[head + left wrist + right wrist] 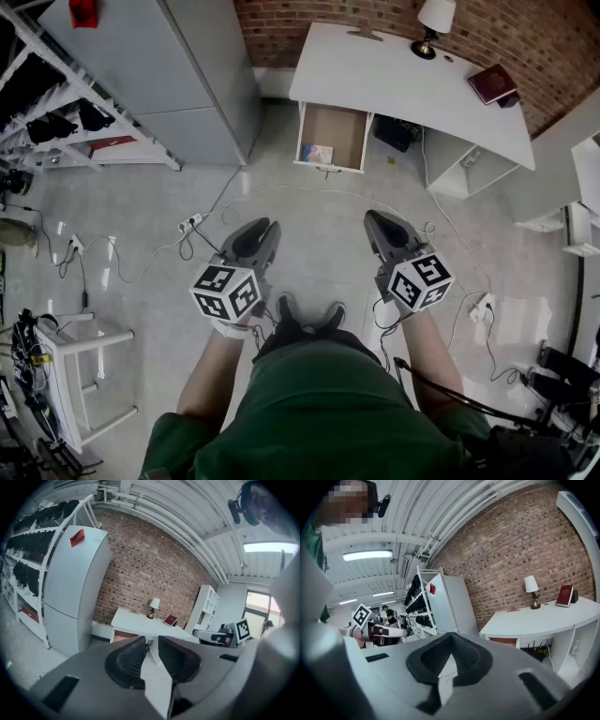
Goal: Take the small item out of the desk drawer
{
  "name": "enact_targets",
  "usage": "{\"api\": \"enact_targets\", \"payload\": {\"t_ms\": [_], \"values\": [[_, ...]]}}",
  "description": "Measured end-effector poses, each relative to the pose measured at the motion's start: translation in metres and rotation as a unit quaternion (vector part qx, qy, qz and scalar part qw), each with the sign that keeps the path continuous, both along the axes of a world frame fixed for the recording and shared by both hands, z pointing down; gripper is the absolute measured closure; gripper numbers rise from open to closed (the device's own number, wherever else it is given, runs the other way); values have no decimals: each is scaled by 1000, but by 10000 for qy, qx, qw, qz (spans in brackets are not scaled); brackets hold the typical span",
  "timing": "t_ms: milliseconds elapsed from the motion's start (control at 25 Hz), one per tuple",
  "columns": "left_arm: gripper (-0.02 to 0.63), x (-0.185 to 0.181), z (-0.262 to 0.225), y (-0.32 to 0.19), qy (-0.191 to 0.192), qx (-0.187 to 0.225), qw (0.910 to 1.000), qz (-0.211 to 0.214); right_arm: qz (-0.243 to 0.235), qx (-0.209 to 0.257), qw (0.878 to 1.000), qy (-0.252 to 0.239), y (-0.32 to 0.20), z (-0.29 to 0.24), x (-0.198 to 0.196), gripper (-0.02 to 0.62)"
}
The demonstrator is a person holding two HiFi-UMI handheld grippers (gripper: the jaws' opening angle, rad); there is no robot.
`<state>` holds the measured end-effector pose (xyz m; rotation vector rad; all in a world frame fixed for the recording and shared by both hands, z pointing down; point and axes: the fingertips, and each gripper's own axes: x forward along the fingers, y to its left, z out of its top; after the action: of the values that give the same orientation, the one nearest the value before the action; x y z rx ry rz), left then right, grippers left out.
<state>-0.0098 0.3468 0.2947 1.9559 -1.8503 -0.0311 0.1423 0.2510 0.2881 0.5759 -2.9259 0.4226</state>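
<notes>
The white bench [394,75] stands at a brick wall [309,28], on a pale shiny floor [309,216]. Its drawer [339,129] is open, and the small item [317,154] lies in the drawer's near corner. The left tool [262,230] is partly open and empty. The right tool [377,223] is closed on nothing.

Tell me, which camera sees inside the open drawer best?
The head view: it looks down into the drawer, showing a small item inside. Both gripper views catch only a brown sliver of it under the desk.
</notes>
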Motion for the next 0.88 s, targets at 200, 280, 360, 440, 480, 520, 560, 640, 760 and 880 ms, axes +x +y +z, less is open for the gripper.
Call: {"api": "enact_targets", "payload": {"t_ms": [200, 280, 360, 440, 480, 520, 560, 640, 760, 880], "values": [[528, -30, -18, 8, -61, 118, 9998, 122, 64, 96, 9999, 73, 15, -15, -26, 595], [528, -41, -26, 9, -237, 207, 9993, 208, 143, 216, 9996, 88, 18, -23, -34, 595], [528, -53, -33, 7, -568, 285, 9975, 299, 218, 505, 9983, 215, 20, -32, -44, 594], [528, -65, -37, 5, -917, 351, 9944, 394, 274, 857, 9951, 404, 21, -40, -57, 593], [528, -71, -38, 5, -1056, 381, 9927, 442, 306, 998, 9934, 467, 21, -44, -63, 592], [528, -77, -38, 4, -1166, 409, 9911, 488, 352, 1104, 9920, 503, 21, -48, -69, 592], [528, -83, -38, 4, -1254, 435, 9897, 529, 413, 1179, 9908, 520, 21, -52, -74, 592], [528, -95, -37, 4, -1397, 486, 9873, 583, 575, 1275, 9887, 536, 20, -58, -82, 592], [528, -116, -39, 3, -1499, 572, 9852, 601, 867, 1408, 9847, 545, 19, -68, -92, 592], [528, -135, -47, 0, -1556, 700, 9836, 583, 1175, 1592, 9785, 575, 15, -75, -96, 592]]}}
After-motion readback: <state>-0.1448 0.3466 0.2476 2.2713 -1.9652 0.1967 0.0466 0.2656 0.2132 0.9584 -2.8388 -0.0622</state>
